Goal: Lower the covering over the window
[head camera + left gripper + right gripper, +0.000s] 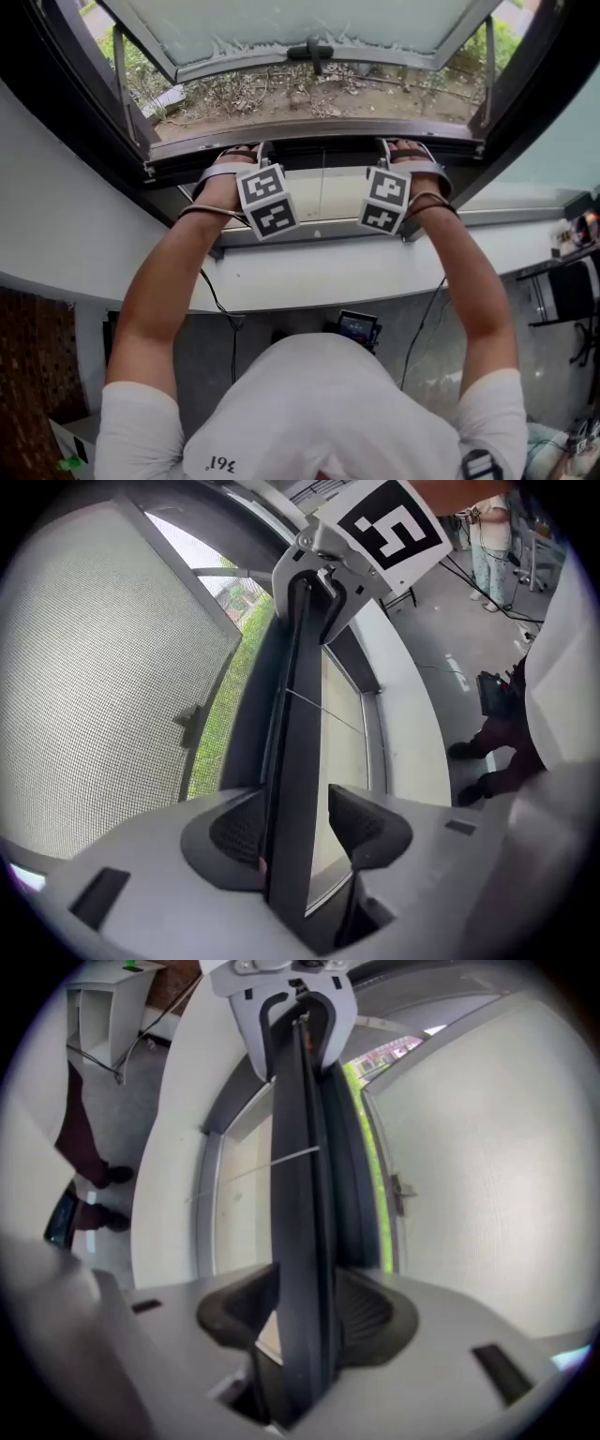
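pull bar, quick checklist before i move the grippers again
1. Left gripper straddles the dark bar: ok.
2. Left gripper clamped on the bar: not ok, it is open, with a gap on one side of the bar.
3. Right gripper straddles the same bar: ok.
4. Right gripper clamped on the bar: not ok, it is open too, with a gap on one side.
5. Both grippers level with each other along the bar in the head view: ok.
6. How far the bar has yet to travel: cannot tell.
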`<state>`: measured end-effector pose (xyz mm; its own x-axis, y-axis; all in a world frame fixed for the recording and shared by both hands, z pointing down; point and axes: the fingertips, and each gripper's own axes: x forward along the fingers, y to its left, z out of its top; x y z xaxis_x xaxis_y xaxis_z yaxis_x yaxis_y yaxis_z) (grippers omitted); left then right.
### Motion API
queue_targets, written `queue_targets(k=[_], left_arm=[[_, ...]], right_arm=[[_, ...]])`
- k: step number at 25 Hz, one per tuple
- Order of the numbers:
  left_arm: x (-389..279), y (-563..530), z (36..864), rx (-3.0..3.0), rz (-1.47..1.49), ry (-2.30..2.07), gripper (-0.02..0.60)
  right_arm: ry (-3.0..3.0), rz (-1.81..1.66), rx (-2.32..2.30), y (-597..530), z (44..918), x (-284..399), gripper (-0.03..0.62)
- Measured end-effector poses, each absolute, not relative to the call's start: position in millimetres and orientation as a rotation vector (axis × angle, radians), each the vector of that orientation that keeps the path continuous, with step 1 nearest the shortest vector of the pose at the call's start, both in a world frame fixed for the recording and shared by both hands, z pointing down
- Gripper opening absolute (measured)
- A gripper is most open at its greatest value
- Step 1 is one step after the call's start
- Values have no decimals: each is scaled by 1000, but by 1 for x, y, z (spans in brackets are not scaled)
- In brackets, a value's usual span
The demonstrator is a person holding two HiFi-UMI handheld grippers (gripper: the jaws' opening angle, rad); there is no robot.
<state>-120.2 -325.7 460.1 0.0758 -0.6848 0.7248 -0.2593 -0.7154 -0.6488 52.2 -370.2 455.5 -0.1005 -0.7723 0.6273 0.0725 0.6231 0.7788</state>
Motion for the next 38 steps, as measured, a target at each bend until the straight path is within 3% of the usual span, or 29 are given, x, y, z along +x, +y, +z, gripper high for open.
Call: queue_targets(k=[34, 38], left_arm=[[-121, -335, 471, -2025, -1636, 989, 204], [-123, -338, 468, -2017, -1637, 973, 199]], right_arm=[[-1500, -771, 685, -381, 466, 49, 182], [-1498, -813, 711, -387, 457, 47, 104]])
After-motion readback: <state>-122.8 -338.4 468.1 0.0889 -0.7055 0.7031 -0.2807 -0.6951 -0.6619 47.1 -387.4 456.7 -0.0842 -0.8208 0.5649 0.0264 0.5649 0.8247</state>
